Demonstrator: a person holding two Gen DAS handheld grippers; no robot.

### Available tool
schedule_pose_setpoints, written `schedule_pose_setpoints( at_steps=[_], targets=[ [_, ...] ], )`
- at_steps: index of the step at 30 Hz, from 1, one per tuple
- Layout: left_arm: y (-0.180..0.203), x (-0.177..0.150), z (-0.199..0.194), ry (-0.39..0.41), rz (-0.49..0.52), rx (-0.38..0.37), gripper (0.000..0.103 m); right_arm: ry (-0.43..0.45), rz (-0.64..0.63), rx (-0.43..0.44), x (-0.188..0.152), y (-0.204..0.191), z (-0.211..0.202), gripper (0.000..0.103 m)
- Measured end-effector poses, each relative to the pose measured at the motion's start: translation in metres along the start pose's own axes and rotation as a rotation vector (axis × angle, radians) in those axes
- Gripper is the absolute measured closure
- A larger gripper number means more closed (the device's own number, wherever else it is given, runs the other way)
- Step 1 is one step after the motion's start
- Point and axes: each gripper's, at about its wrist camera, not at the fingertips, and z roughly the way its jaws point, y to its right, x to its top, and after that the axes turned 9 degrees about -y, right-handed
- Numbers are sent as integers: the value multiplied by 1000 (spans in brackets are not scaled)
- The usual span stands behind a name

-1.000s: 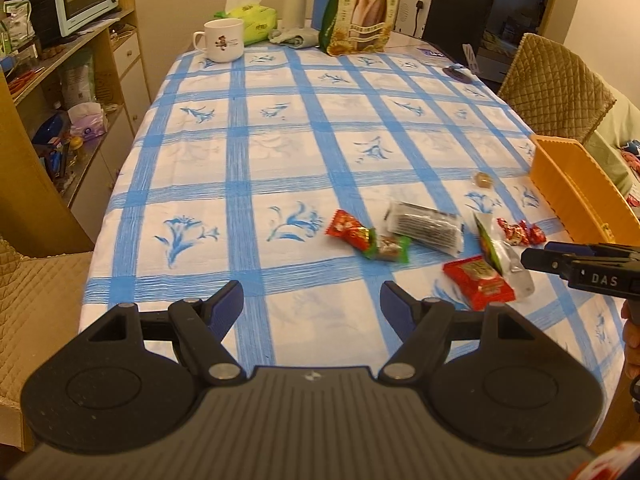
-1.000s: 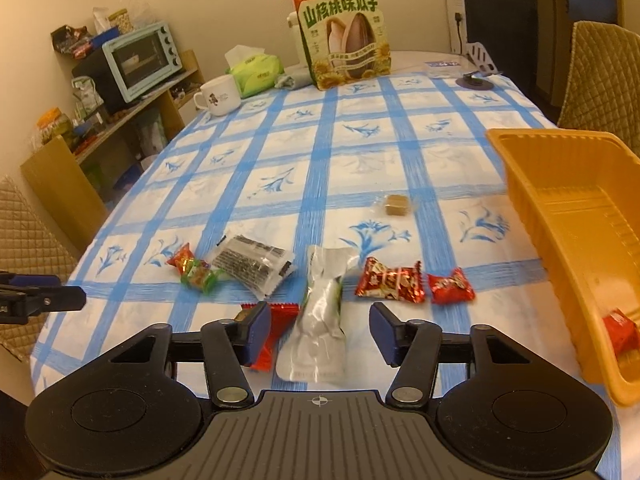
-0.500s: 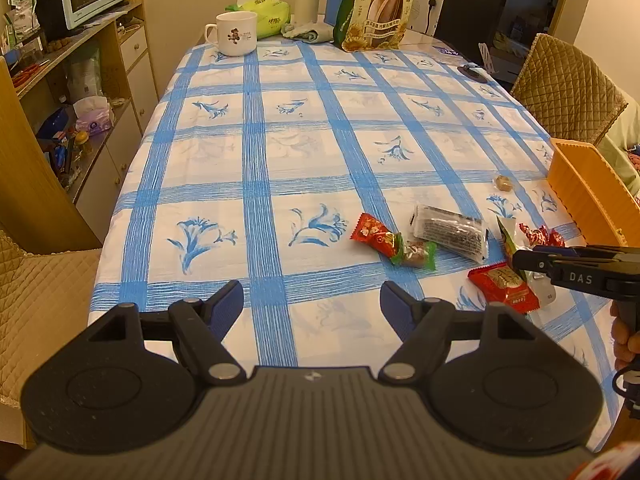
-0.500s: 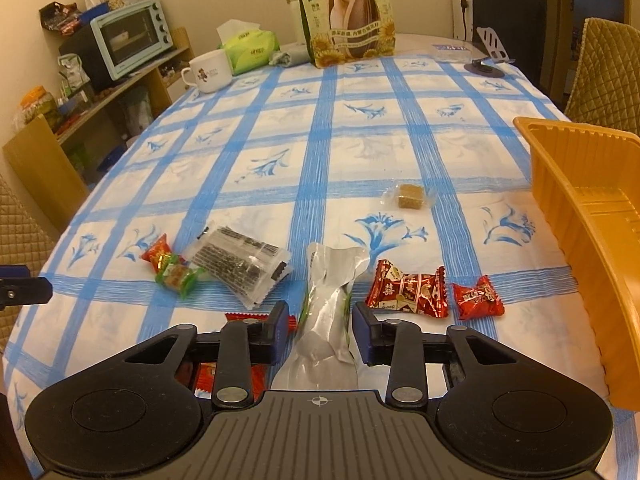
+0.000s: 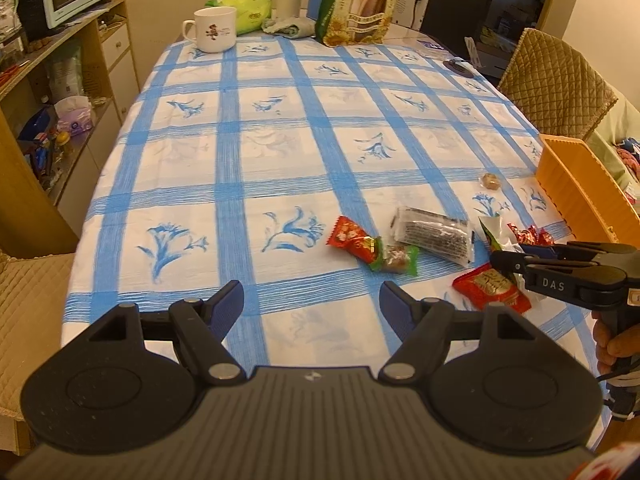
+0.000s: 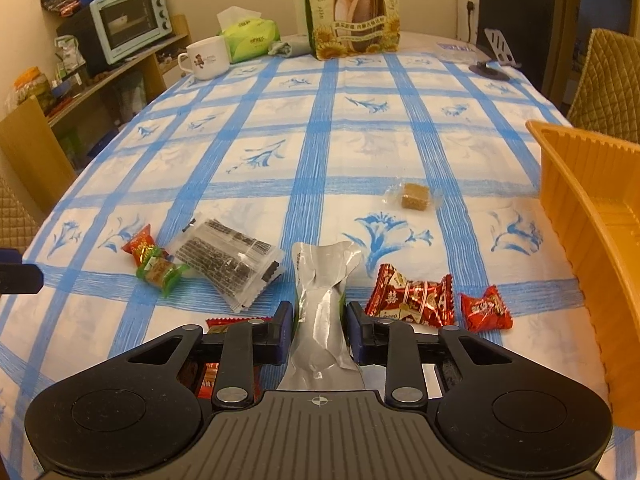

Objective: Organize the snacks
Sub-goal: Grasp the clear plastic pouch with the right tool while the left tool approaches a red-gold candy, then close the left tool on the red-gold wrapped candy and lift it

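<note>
The silver pouch (image 6: 322, 308) lies lengthwise on the desk (image 6: 280, 128), left of the orange bin (image 6: 592, 216), with its near half between the fingers (image 6: 285, 326) of the right gripper (image 6: 319, 330). The jaws are closing; the pads sit at both sides of the pouch and appear to touch the film. Firm pressure cannot be confirmed.

Around the pouch:
- Red packet (image 6: 236, 322): just left, partly under the left finger.
- Two red candies (image 6: 412, 298): just right, between the pouch and the bin.
- Clear dark-bar pack (image 6: 230, 262): left and farther out.
- Red-and-green candies (image 6: 154, 262): beyond that pack.
- Brown cube (image 6: 416, 197): well beyond the pouch.

The left gripper (image 5: 311, 300) hovers far left of the pouch, fingers wide apart, holding nothing.

Risks from this state:
1. Slip. The film is smooth and crinkled; a side pinch may fold it, so the pouch may slide out on lifting.
2. Sag. The grip is near one end, so the far end may droop and drag over the candies on the way to the bin.
3. Double pick. The left finger may catch the red packet.
4. Rim strike. The hanging end may hit the bin wall if carried low.
</note>
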Motion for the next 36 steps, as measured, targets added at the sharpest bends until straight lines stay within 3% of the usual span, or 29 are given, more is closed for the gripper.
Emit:
schedule_pose_setpoints(
  at_steps=[20,24,32,36],
  targets=[
    [32,26,63,-38,21,-106,52,61,101,-28,3,38,-41,74],
    [35,33,75,-51,15,-100,59,66,123,-41,3,48,-46,74],
    [31,51,87,-44,-6,-78,63,69,144,-52,3,62,-52,74],
    [27,57,93,-51,-8,-52,73,70,151,-49,3,66,-53,74]
  ],
)
